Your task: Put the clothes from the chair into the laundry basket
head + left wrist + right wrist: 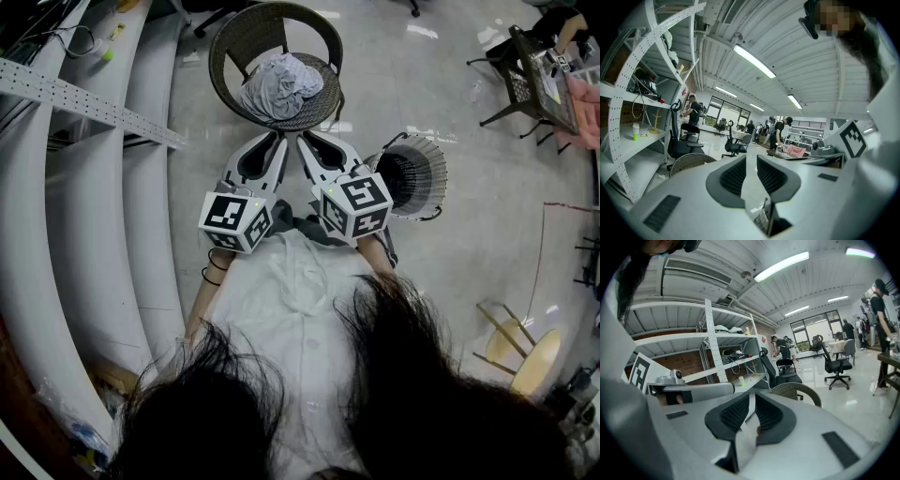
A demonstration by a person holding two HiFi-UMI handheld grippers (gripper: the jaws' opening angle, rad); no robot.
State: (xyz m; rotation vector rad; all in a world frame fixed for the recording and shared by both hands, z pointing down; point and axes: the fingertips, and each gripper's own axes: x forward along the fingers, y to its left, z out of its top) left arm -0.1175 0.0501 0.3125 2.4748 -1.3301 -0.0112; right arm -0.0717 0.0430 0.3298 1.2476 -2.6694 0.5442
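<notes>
Clothes (281, 84) lie heaped on the chair (221, 47), with the basket (433, 161) off to its right. Left gripper (277, 138) and right gripper (302, 141) hover just short of the heap, both clenched and empty. Reaching in without opening would likely shove the heap or snag only one garment.

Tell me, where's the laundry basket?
Head view: the round pale slatted laundry basket stands on the floor right of the right gripper, below-right of the dark wicker chair.

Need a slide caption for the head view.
Left gripper and right gripper, shut and empty, face grey clothes on chair; basket at right.
</notes>
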